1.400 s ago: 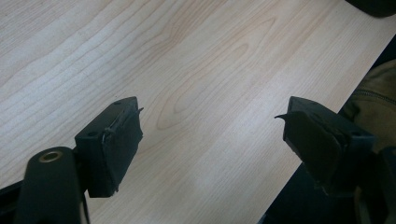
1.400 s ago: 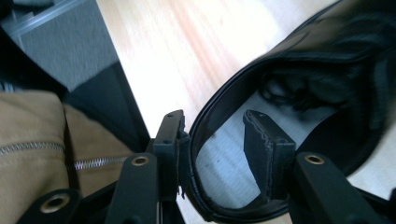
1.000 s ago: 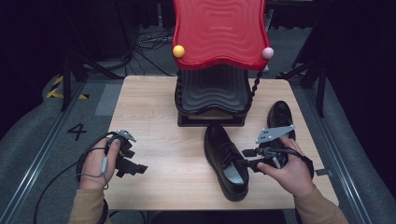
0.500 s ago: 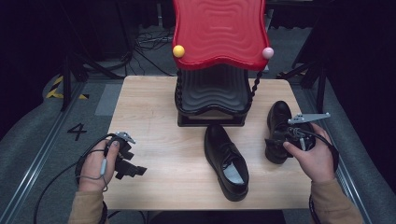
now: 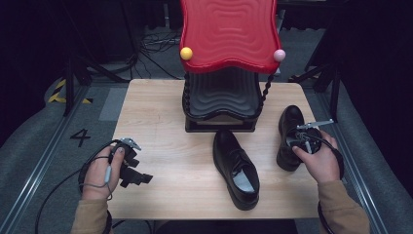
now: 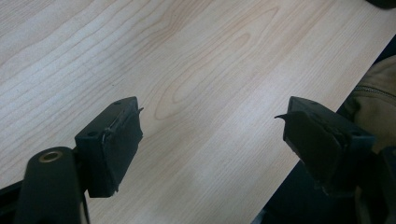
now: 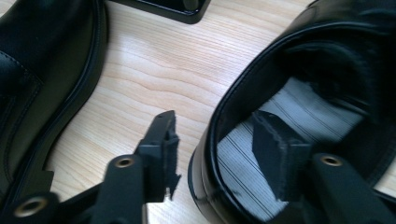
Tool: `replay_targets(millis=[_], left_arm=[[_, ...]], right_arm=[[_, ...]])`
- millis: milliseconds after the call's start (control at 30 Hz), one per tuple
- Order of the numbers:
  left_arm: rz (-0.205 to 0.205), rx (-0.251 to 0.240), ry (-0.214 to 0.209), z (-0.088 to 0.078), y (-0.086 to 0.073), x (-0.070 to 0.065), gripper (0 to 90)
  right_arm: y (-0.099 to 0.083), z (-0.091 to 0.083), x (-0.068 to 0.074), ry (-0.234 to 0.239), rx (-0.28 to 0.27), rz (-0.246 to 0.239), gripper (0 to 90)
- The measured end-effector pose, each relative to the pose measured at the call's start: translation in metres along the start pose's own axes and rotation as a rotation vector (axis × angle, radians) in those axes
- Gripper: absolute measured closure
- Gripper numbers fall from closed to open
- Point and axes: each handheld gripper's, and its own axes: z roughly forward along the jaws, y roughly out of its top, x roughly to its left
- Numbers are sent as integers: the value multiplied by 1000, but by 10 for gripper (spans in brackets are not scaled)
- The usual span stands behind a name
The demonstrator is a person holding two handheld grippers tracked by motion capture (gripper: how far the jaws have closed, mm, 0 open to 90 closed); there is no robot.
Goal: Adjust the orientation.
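Note:
Two black leather shoes lie on the wooden table (image 5: 160,117). One shoe (image 5: 236,168) is in the middle near the front; the other shoe (image 5: 288,122) is at the right edge. My right gripper (image 5: 298,145) is at the right shoe's heel opening. In the right gripper view the right gripper (image 7: 215,123) is open and straddles the inner side wall of that shoe (image 7: 327,28): one jaw is inside over the striped insole, the other outside above the table. The middle shoe (image 7: 42,56) lies to its left. My left gripper (image 5: 139,178) (image 6: 212,109) is open over bare wood at the front left.
A shoe rack with a wavy red top (image 5: 226,34) and a black lower shelf (image 5: 221,97) stands at the back centre; its base (image 7: 177,9) is just beyond the shoes. The table's front edge lies close under the left gripper. Cables trail from both grippers.
My right hand has moved from beside the middle shoe rightward and down to the right shoe's opening, one jaw now inside it. The left hand has stayed put.

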Motion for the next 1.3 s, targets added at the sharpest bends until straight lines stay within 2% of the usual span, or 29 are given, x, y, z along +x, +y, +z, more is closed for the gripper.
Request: replay_targets(millis=[67, 133, 167, 200, 233, 267, 300, 333, 433, 567, 700, 867, 1000, 1100, 1300], left_arm=[[-1, 1, 0, 0, 0, 0, 200], [0, 3, -1, 1, 0, 0, 199], [2, 5, 0, 1, 0, 0, 199], [1, 5, 0, 1, 0, 0, 199], [1, 4, 0, 1, 0, -1, 199], [1, 4, 0, 1, 0, -1, 199], [3, 2, 2, 0, 0, 0, 199], [3, 2, 2, 0, 0, 0, 199], [2, 2, 0, 0, 0, 0, 199], [13, -5, -1, 0, 5, 0, 199], [31, 0, -10, 4, 14, 0, 199], [51, 3, -17, 8, 25, 0, 200], [68, 5, -24, 11, 33, -1, 199], [84, 7, -29, 13, 38, -2, 199], [94, 12, -34, 16, 44, -2, 199]], right_arm=[[0, 3, -1, 21, -5, 11, 561], [0, 5, -2, 20, -3, 8, 575], [-2, 11, -3, 9, 32, -7, 641], [-2, 11, -3, 9, 32, -7, 641], [-3, 15, -4, 29, 58, 4, 730], [-3, 15, -4, 29, 58, 4, 730], [-3, 15, -3, 37, 55, -9, 769], [-3, 15, -3, 37, 55, -9, 769], [-3, 11, 1, -4, 64, -61, 786], [-5, 6, 1, 2, 64, -82, 791], [-6, -8, 8, 33, 65, -115, 786], [-9, -33, 24, 67, 61, -197, 786], [-12, -50, 36, 115, 52, -262, 783], [-15, -56, 46, 141, 57, -314, 783], [-19, -63, 59, 177, 87, -360, 781]])
